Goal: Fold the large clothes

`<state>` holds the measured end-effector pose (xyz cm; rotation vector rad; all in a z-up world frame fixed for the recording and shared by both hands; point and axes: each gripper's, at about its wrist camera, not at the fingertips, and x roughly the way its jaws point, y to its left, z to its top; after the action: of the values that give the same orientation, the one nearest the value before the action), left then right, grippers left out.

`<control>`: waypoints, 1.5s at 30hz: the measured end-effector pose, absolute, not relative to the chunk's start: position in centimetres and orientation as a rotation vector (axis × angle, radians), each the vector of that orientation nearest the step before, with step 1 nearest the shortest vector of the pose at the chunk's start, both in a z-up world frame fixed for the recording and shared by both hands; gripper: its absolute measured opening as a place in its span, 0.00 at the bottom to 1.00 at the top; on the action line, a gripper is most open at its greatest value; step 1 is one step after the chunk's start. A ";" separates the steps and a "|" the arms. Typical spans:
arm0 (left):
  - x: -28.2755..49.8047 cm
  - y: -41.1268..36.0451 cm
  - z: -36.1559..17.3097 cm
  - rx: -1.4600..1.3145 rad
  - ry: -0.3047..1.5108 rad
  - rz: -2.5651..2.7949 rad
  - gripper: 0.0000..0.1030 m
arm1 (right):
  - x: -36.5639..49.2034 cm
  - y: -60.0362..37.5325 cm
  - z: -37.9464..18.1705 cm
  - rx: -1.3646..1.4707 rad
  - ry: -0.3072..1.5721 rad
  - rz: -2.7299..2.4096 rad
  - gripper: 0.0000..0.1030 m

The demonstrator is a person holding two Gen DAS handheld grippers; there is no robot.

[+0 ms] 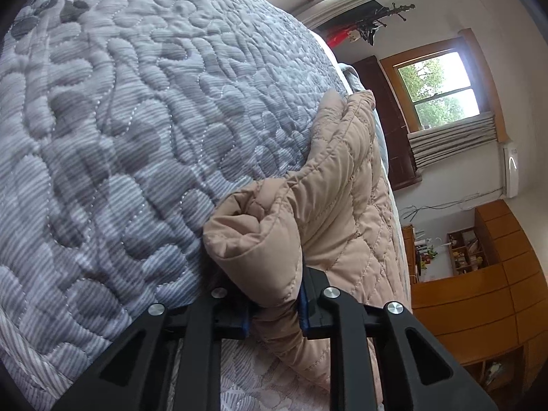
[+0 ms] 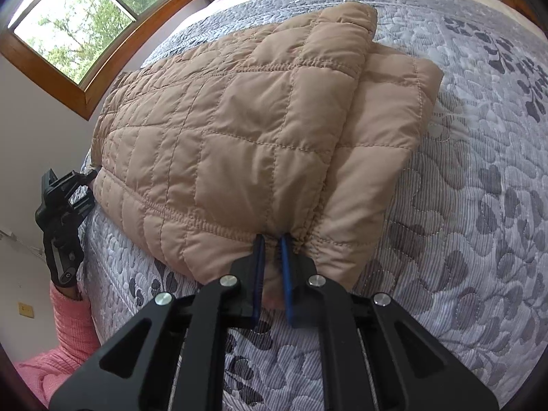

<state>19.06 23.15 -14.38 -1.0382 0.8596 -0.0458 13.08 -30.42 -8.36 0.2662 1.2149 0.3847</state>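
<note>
At the far left of the right wrist view, the left gripper (image 2: 91, 185) reaches the left edge of the jacket (image 2: 239, 130), and below it a pink sleeve (image 2: 68, 328) of the person shows. In its own view the left gripper (image 1: 275, 311) has its two blue-lined fingers (image 1: 304, 303) closed on a rolled, puffy end of the jacket (image 1: 328, 205); the fabric bulges out above the pads, so this claw is clamped on the jacket. The jacket is light beige-brown, padded, and stitched in squares and rectangles, with a smooth, slightly shiny cloth. It lies on a bed, on a grey quilted bedspread (image 2: 462, 205) with a pattern of dark leaves and pebble-like stitching. In the right wrist view it is seen as a folded, rather flat bundle: a wide main panel in the middle, and on its right side a second layer which sticks out from under it, with a narrow padded strip lying on top near the far end. Gathered seams run across the panel, one near the far end and one near the close edge. At the close edge, in the middle, the right gripper (image 2: 272, 239) pinches the hem between its blue pads, which stand almost together with only a thin fold of cloth between them. Behind the bed, a window (image 2: 85, 17) with a wooden frame is at the upper left.
</note>
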 end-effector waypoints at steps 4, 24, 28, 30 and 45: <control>18.9 22.6 -11.7 -0.931 0.796 -0.051 0.12 | 13.1 -30.8 -8.3 0.289 1.219 0.385 0.07; 15.7 2.9 2.8 -0.187 0.563 -0.480 0.10 | 13.5 -33.8 -7.8 0.392 1.216 0.394 0.06; 16.2 -1.2 1.3 -0.112 0.622 -0.542 0.10 | 13.2 -33.8 -7.8 0.397 1.214 0.401 0.06; 16.7 -2.6 -0.1 -0.075 0.666 -0.561 0.10 | 13.1 -33.8 -7.8 0.393 1.213 0.401 0.06; 18.7 -6.4 -8.4 -0.019 0.876 -0.656 0.12 | 13.1 -33.3 -8.0 0.384 1.217 0.392 0.06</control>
<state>18.66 -6.44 -8.35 -0.0192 0.8765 -0.6558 13.15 -33.28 -7.97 0.3840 1.2166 0.3922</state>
